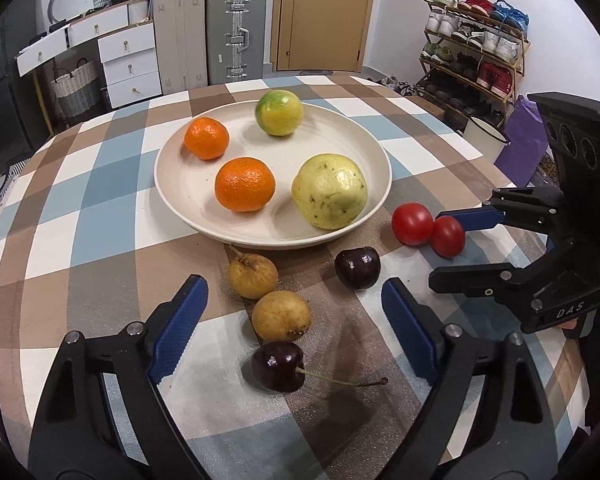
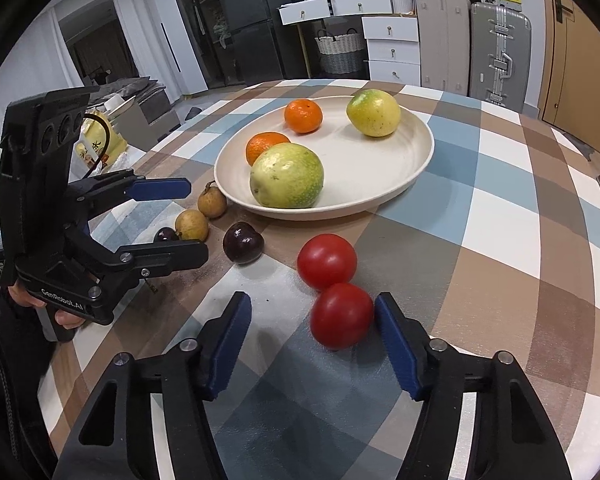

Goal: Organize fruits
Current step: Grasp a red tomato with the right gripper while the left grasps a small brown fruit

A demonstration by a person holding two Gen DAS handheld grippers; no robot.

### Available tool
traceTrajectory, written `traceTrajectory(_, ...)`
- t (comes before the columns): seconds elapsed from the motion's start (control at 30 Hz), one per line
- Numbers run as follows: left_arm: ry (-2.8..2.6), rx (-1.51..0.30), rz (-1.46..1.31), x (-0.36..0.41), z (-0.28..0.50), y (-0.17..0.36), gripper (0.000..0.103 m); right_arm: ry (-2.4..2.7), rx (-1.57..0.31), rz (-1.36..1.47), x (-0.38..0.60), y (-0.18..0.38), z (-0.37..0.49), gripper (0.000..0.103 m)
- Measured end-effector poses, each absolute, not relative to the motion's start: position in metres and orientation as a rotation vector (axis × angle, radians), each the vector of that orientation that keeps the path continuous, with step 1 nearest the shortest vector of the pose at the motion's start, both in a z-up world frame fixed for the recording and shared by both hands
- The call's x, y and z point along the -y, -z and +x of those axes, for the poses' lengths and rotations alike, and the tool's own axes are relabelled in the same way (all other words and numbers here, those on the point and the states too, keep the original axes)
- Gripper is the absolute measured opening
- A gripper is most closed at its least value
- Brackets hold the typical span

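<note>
A cream plate [image 1: 260, 148] holds two oranges [image 1: 245, 184], a green-yellow citrus [image 1: 279, 113] and a pale green guava [image 1: 329, 191]. Two longans [image 1: 282, 316], two dark cherries [image 1: 278, 366] and two red tomatoes [image 2: 327, 262] lie on the checked cloth in front of it. My left gripper [image 1: 292, 304] is open, its pads on either side of the nearer longan without touching it. My right gripper [image 2: 312, 308] is open around the nearer tomato [image 2: 342, 316]. Its right pad meets the tomato and its left pad stands well apart.
The round table [image 2: 500, 200] drops off at its far edge. Beyond it stand suitcases [image 1: 236, 36], white drawers [image 1: 128, 60], a shoe rack [image 1: 476, 48] and a door. A white pot [image 1: 485, 136] stands off the table's right side. Bare cloth lies right of the plate.
</note>
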State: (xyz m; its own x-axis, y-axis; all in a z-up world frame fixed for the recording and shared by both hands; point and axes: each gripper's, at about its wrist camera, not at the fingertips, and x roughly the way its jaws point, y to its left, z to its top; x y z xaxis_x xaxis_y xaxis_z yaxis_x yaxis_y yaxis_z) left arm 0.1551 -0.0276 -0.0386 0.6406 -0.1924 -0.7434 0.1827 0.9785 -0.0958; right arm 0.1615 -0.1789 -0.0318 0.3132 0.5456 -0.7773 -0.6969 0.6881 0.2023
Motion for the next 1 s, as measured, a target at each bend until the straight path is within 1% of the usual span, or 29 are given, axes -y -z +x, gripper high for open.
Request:
traceTrajectory(0.07, 0.219, -0.868, -0.017, 0.027, 0.157, 0.041, 0.084, -0.827, -0.944, -0.187, 0.179, 0.032, 0.161, 0.061)
traceTrajectory(0.13, 0.23, -0.895, -0.027, 0.025, 0.158, 0.044, 0.077, -0.826, -0.942, -0.191, 0.179, 0.031, 0.16, 0.059)
traceTrajectory(0.2, 0.237, -0.911, -0.034, 0.025, 0.159, 0.047, 0.073, -0.826, -0.942, -0.195, 0.18, 0.032, 0.161, 0.055)
traceTrajectory(0.23, 0.24, -0.919, -0.035, 0.025, 0.159, 0.048, 0.069, -0.826, -0.943, -0.194, 0.181, 0.032, 0.161, 0.054)
traceTrajectory(0.27, 0.239, -0.925, -0.031, 0.025, 0.159, 0.049, 0.067, -0.826, -0.944, -0.193, 0.182, 0.032, 0.161, 0.054)
traceTrajectory(0.33, 0.248, -0.926, -0.022, 0.026, 0.159, 0.049, 0.058, -0.825, -0.944, -0.194, 0.183, 0.032, 0.162, 0.052)
traceTrajectory(0.37, 0.256, -0.925, -0.025, 0.026, 0.158, 0.049, 0.055, -0.824, -0.944, -0.194, 0.183, 0.032, 0.162, 0.052)
traceTrajectory(0.43, 0.266, -0.925, -0.03, 0.026, 0.157, 0.049, 0.043, -0.826, -0.944, -0.197, 0.184, 0.032, 0.162, 0.052)
traceTrajectory(0.47, 0.264, -0.925, -0.026, 0.026, 0.157, 0.048, 0.04, -0.827, -0.944, -0.197, 0.184, 0.032, 0.162, 0.052)
traceTrajectory(0.53, 0.257, -0.921, -0.014, 0.026, 0.156, 0.048, 0.03, -0.828, -0.945, -0.195, 0.185, 0.032, 0.162, 0.05)
traceTrajectory(0.57, 0.254, -0.917, -0.012, 0.025, 0.155, 0.047, 0.028, -0.828, -0.946, -0.194, 0.186, 0.032, 0.163, 0.05)
traceTrajectory(0.73, 0.255, -0.909, -0.035, 0.021, 0.156, 0.045, 0.026, -0.831, -0.947, -0.194, 0.188, 0.032, 0.162, 0.047)
traceTrajectory(0.93, 0.265, -0.889, -0.041, 0.021, 0.154, 0.042, 0.026, -0.831, -0.942, -0.198, 0.189, 0.031, 0.161, 0.036)
traceTrajectory(1.0, 0.277, -0.879, -0.043, 0.022, 0.152, 0.041, 0.026, -0.829, -0.936, -0.203, 0.189, 0.031, 0.161, 0.03)
